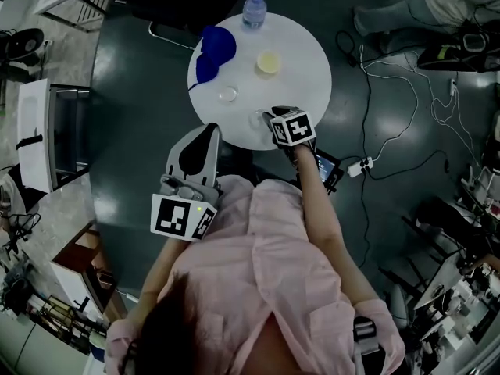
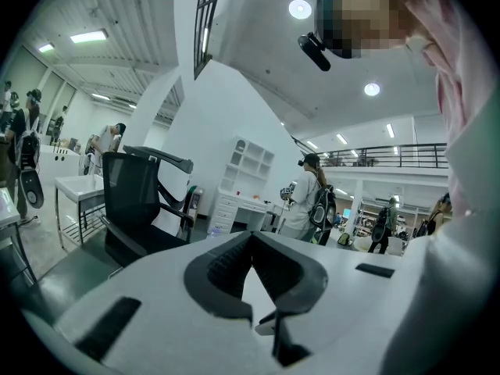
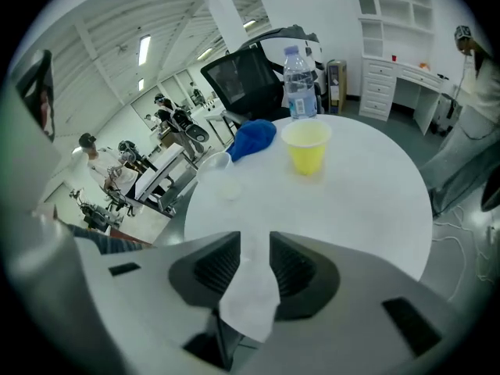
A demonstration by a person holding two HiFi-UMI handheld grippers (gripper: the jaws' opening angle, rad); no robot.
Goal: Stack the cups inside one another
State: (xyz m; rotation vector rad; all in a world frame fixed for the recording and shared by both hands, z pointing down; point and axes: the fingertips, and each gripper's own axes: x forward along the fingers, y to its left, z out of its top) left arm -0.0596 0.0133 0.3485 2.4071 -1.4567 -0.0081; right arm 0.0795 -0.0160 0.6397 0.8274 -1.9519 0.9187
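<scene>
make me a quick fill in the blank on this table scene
The table is ___ in shape.
The cup nearest the bottle is ___.
The cloth is ___.
The right tongs hang over the ___.
Missing: round; yellow; blue; table.

- Our left gripper (image 1: 208, 129) is held about level, just short of the near edge of the table (image 1: 308, 69). Its jaws meet tip to tip with nothing between them.
- Our left forearm (image 1: 156, 276) is bent, with that gripper close to our chest.
- Our right gripper (image 1: 270, 118) tips steeply down over the table's near edge, its jaws parted.
- Our right arm (image 1: 316, 198), in a pink sleeve, reaches out toward the table.
</scene>
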